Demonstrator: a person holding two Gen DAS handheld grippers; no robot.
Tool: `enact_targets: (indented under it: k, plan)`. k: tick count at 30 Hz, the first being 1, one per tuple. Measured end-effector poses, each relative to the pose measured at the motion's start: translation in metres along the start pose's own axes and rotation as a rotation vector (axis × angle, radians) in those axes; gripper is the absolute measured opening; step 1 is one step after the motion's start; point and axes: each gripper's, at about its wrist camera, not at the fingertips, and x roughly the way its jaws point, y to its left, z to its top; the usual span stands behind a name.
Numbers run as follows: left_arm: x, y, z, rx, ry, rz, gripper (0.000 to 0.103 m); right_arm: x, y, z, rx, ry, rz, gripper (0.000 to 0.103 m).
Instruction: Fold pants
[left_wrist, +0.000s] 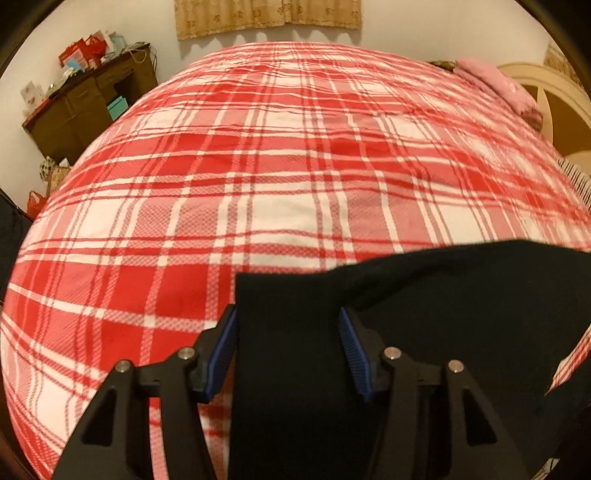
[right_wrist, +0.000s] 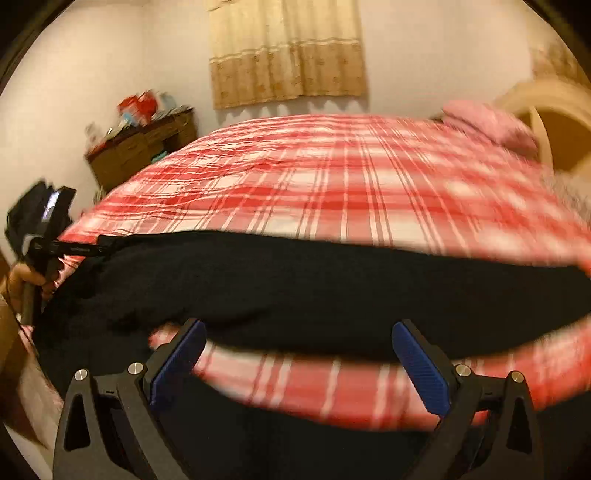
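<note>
Black pants (right_wrist: 295, 291) lie stretched across the near part of a red and white plaid bed (right_wrist: 332, 177). In the left wrist view the pants (left_wrist: 424, 306) pass between the blue pads of my left gripper (left_wrist: 288, 317); the jaws stand apart around the cloth end and do not pinch it. My right gripper (right_wrist: 299, 328) is wide open at the near edge of the pants, with nothing between its pads. The left gripper also shows in the right wrist view (right_wrist: 99, 242) at the left end of the pants. The right wrist view is blurred.
A brown cabinet (left_wrist: 88, 107) with red bags on top stands at the far left by the wall. A pink pillow (left_wrist: 498, 88) and a cream headboard (left_wrist: 554, 99) are at the far right. A beige curtain (right_wrist: 288, 51) hangs behind the bed.
</note>
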Motion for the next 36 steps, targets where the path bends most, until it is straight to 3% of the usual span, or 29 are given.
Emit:
enact_targets:
  k: [3, 8, 10, 12, 15, 17, 20, 21, 22, 25, 29, 33, 36]
  plan:
    - [0.001, 0.001, 0.003, -0.001, 0.006, -0.007, 0.057, 0.034, 0.007, 0.030, -0.111, 0.025, -0.024, 0.102]
    - [0.002, 0.004, 0.007, -0.019, 0.007, -0.016, 0.057, 0.100, 0.006, 0.058, -0.185, 0.159, 0.043, 0.101]
    - [0.003, 0.005, 0.008, -0.032, -0.001, -0.035, 0.065, 0.115, 0.006, 0.060, -0.168, 0.189, 0.043, 0.101]
    - [0.006, 0.002, 0.010, -0.022, -0.009, -0.023, 0.065, 0.134, 0.006, 0.062, -0.172, 0.241, 0.094, 0.101]
    - [0.010, -0.002, 0.013, -0.012, -0.025, -0.001, 0.064, 0.158, 0.013, 0.054, -0.242, 0.316, 0.083, 0.100]
    - [0.012, -0.005, 0.014, -0.005, -0.045, 0.007, 0.059, 0.158, 0.010, 0.054, -0.199, 0.307, 0.171, 0.090]
    - [0.012, -0.007, 0.014, 0.006, -0.065, -0.002, 0.048, 0.149, 0.012, 0.056, -0.201, 0.307, 0.221, 0.050]
    - [0.012, -0.008, 0.015, 0.008, -0.066, -0.011, 0.041, 0.147, 0.013, 0.057, -0.194, 0.314, 0.237, 0.025]
    - [0.012, -0.009, 0.016, 0.009, -0.066, -0.017, 0.034, 0.145, 0.014, 0.059, -0.180, 0.326, 0.246, 0.012]
    - [0.005, -0.013, 0.019, -0.009, -0.067, -0.024, 0.021, 0.130, 0.024, 0.061, -0.193, 0.301, 0.209, 0.007]
    - [-0.028, -0.012, 0.017, -0.036, -0.157, -0.031, 0.021, 0.090, 0.032, 0.072, -0.162, 0.210, 0.200, 0.007]
    - [-0.075, -0.006, 0.005, -0.069, -0.258, -0.060, 0.021, 0.016, 0.051, 0.071, -0.152, 0.081, 0.224, 0.007]
    - [-0.120, -0.006, -0.022, -0.059, -0.367, -0.073, 0.021, -0.039, 0.083, 0.055, -0.185, -0.008, 0.227, 0.007]
